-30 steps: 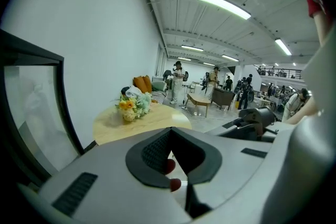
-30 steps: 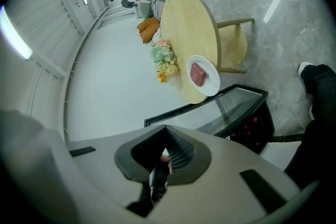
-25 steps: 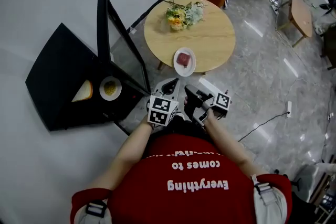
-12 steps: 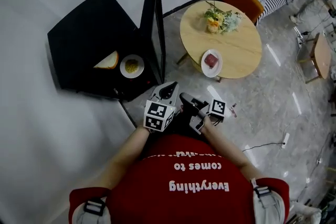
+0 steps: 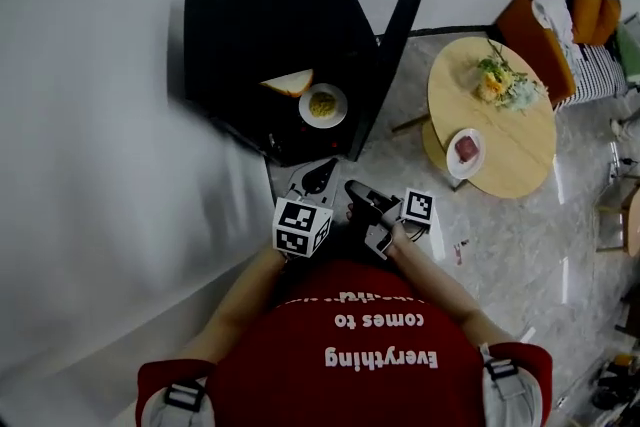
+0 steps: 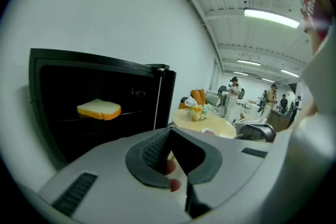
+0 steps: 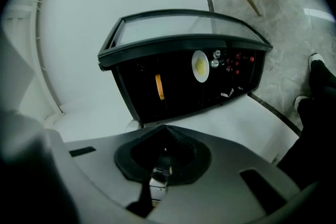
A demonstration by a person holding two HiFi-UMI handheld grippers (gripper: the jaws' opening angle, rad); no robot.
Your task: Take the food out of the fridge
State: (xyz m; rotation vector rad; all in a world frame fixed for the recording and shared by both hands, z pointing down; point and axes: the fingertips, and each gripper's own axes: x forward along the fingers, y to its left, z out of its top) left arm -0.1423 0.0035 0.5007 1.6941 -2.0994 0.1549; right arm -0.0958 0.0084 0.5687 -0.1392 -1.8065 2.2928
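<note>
Facing the fridge (image 5: 262,15) at top centre, closed, empty left gripper (image 5: 322,173) and right gripper (image 5: 355,189) risk shoving the bread slice (image 5: 290,82).

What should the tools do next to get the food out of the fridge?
Probably reach the right tool forward toward the plate of yellow food, opening its jaws. The fridge door stands open, the plate and bread sit inside, and it and the left tool are shut, empty, short of the fridge.
</note>
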